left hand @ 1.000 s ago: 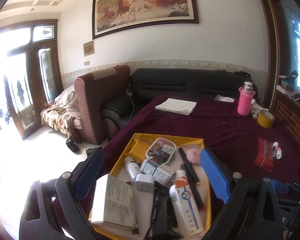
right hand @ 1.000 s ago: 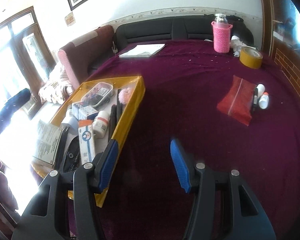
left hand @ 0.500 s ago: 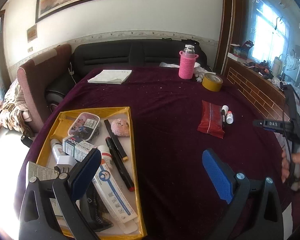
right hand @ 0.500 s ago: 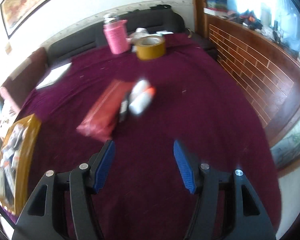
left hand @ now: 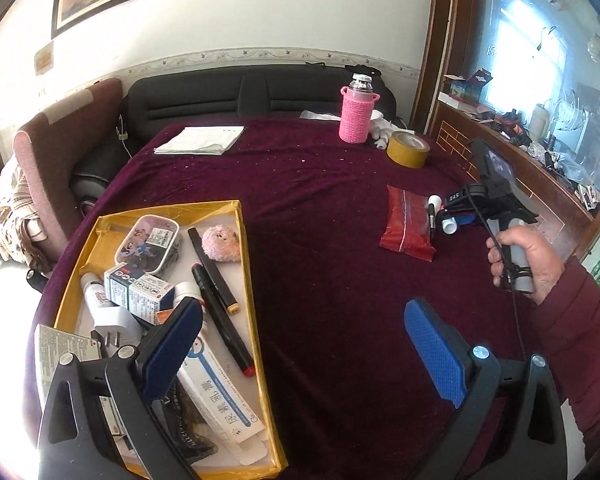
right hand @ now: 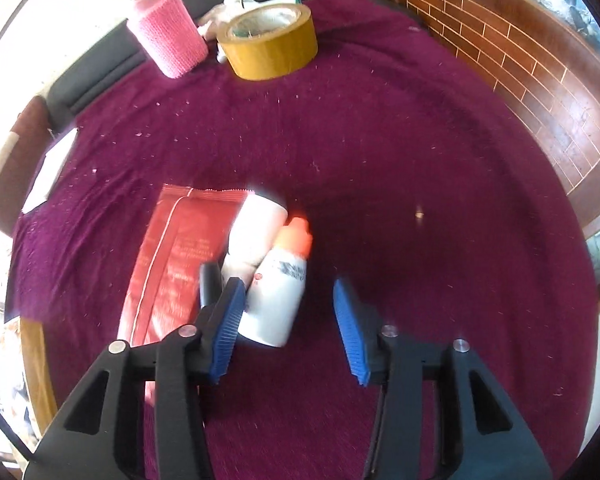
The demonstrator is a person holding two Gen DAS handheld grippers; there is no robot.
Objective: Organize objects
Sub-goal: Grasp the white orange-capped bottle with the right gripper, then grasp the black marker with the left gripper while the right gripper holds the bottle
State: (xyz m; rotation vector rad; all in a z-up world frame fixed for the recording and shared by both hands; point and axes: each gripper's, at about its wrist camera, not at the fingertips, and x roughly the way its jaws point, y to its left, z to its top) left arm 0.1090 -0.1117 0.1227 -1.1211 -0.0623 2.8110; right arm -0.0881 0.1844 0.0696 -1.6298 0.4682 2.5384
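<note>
My right gripper point(right hand: 288, 316) has swung away from the yellow tray point(left hand: 256, 292) and come down over the small white bottle with the orange cap point(right hand: 278, 280). Its fingers point(right hand: 228, 320) have just been closing but are still apart; the bottle's base lies between them, close against the left pad, with a clear gap to the right one. Nothing is held yet, so I judge this the start of a pick for the tray. The bottle lies on the maroon bench point(right hand: 380, 160), touching a second white bottle point(right hand: 256, 220), a black pen point(right hand: 209, 280) and a red packet point(right hand: 172, 256), so the left side is crowded. Open cloth lies to the right and towards the tray. My left gripper point(left hand: 300, 356) hovers at the tray's edge, fingers wide apart and empty.
</note>
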